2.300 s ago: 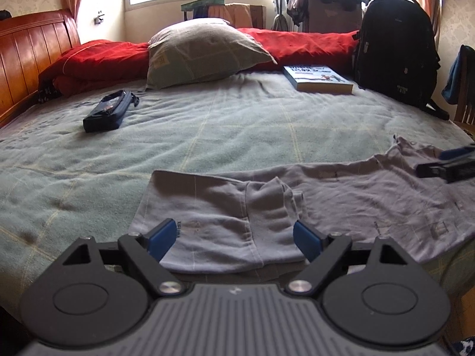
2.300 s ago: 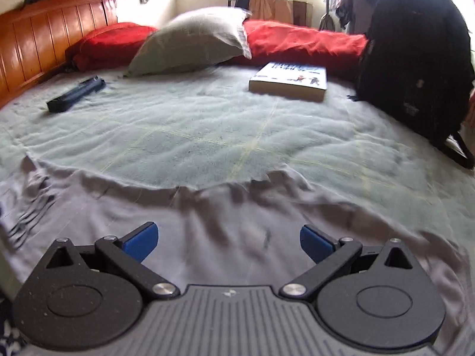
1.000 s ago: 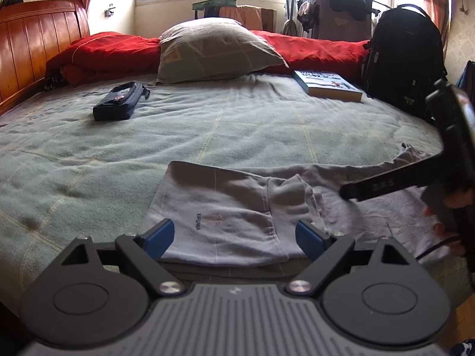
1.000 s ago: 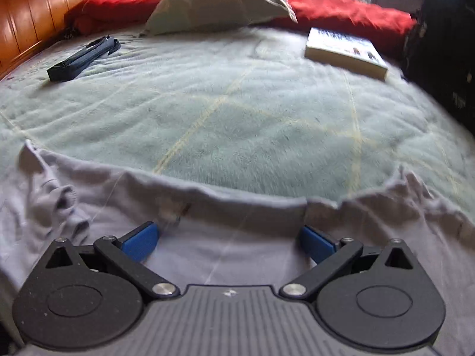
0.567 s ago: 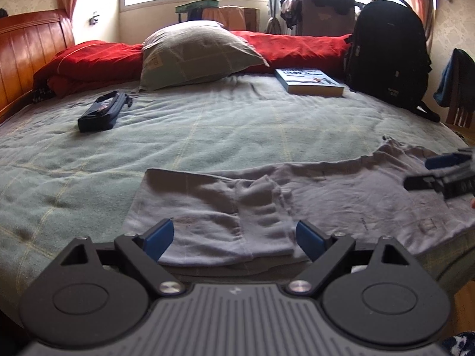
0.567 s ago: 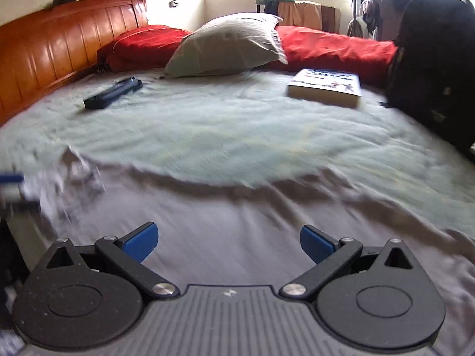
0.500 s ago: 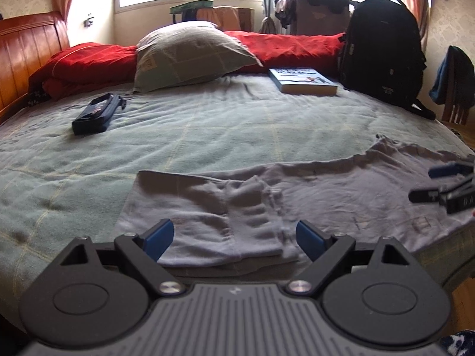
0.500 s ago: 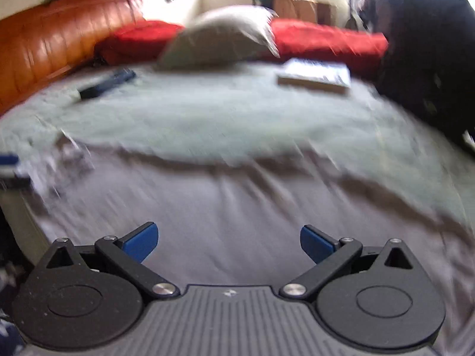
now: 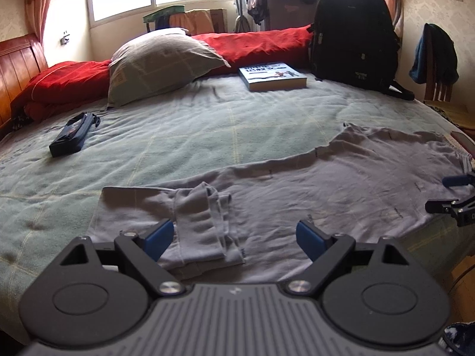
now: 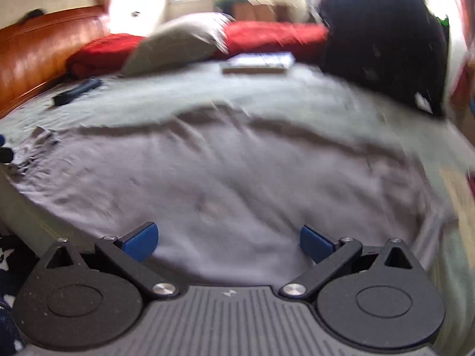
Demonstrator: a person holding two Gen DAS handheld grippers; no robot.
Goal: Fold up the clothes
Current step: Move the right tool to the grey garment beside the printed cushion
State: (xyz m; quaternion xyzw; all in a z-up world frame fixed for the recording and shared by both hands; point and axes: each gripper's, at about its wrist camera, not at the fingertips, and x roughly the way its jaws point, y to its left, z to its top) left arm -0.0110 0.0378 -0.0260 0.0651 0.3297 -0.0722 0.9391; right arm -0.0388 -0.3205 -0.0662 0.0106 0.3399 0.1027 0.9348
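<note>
A grey garment lies spread along the near edge of the bed, its left end folded over into a bunched flap. My left gripper hangs open just above that folded end, nothing between its blue pads. In the same view the right gripper shows at the far right edge, over the garment's right end. The right wrist view is blurred by motion: the right gripper stands open over the wide grey cloth, holding nothing.
On the green bedspread lie a dark pouch at left, a book, a grey pillow and a red quilt. A black backpack stands at the back right. A wooden headboard bounds the left side.
The right gripper has swept from near the middle of the garment out to its right end. The left gripper has shifted slightly sideways and rolled a little. Both stay open.
</note>
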